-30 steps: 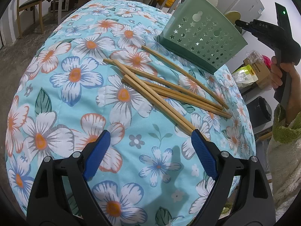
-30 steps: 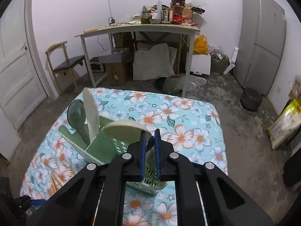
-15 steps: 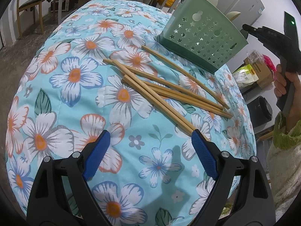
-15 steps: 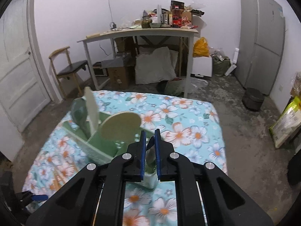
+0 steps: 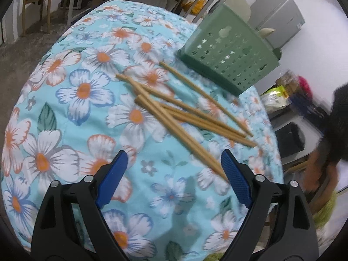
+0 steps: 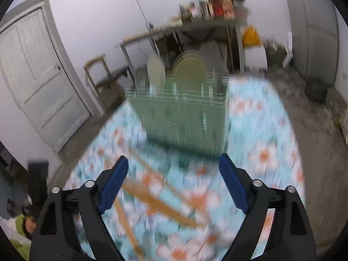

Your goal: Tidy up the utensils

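Several wooden chopsticks (image 5: 187, 117) lie crossed on the floral tablecloth (image 5: 82, 91), blurred in the right wrist view (image 6: 152, 198). Behind them stands a green perforated utensil holder (image 5: 228, 56) (image 6: 184, 117) with pale spoons (image 6: 189, 69) upright in it. My left gripper (image 5: 174, 154) hovers over the cloth with its jaws closing a little. The near chopstick ends lie just inside its right finger, and the pads press on nothing. My right gripper (image 6: 174, 158) faces the holder over the chopsticks with its jaws opening wide and nothing between them.
A person's blurred hand and sleeve (image 5: 319, 174) are at the table's right edge. Beyond the table are a wooden chair (image 6: 102, 76), a cluttered desk (image 6: 195, 21), a grey fridge (image 6: 315, 21) and a white door (image 6: 37, 69). Bags and a black bin (image 5: 291, 137) sit on the floor.
My right gripper went from shut to wide open and swung down towards the table, so the holder is now straight ahead. The left gripper stayed in place, jaws slightly narrower.
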`<state>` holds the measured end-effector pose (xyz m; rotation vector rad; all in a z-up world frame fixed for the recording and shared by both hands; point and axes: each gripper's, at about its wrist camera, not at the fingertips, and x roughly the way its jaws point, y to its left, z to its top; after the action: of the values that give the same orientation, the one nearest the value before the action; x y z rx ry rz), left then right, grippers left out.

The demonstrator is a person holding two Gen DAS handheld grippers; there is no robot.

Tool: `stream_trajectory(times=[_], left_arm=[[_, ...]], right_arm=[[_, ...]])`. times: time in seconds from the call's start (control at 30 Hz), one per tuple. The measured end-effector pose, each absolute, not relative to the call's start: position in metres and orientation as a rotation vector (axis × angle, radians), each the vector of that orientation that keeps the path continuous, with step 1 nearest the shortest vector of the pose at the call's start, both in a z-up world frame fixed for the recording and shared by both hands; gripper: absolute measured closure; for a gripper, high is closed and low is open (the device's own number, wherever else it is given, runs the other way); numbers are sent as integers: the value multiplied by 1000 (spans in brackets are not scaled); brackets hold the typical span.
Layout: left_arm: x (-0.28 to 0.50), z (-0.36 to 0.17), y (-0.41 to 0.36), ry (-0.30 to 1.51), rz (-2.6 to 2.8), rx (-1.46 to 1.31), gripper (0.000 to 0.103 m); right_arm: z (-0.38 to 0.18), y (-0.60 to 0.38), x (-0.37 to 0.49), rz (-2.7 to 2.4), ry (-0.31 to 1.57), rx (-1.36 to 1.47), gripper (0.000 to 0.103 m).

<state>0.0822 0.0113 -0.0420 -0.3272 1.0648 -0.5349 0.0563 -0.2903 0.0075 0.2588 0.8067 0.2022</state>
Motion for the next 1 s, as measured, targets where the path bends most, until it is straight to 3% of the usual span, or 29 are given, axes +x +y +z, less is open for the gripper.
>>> stream_trajectory(times=[0.17, 0.33, 0.43, 0.6, 0.77, 1.0], left_arm=[[85, -42, 5, 1088, -599, -410, 43], [99, -65, 6, 1166, -607, -561, 74], [105, -81, 12, 1195, -591, -676, 81], [107, -90, 16, 1187, -586, -775, 83], [105, -90, 19, 1180, -581, -787, 93], [95, -83, 28, 1176, -577, -791, 93]], right_arm=[[-44, -290, 45, 182, 947, 371, 17], [-77, -299, 40, 180, 1007, 502, 12], [-80, -301, 36, 206, 967, 543, 6], [-81, -297, 35, 202, 943, 515, 6], [-81, -299, 32, 204, 920, 529, 6], [-82, -304, 32, 208, 919, 565, 6]])
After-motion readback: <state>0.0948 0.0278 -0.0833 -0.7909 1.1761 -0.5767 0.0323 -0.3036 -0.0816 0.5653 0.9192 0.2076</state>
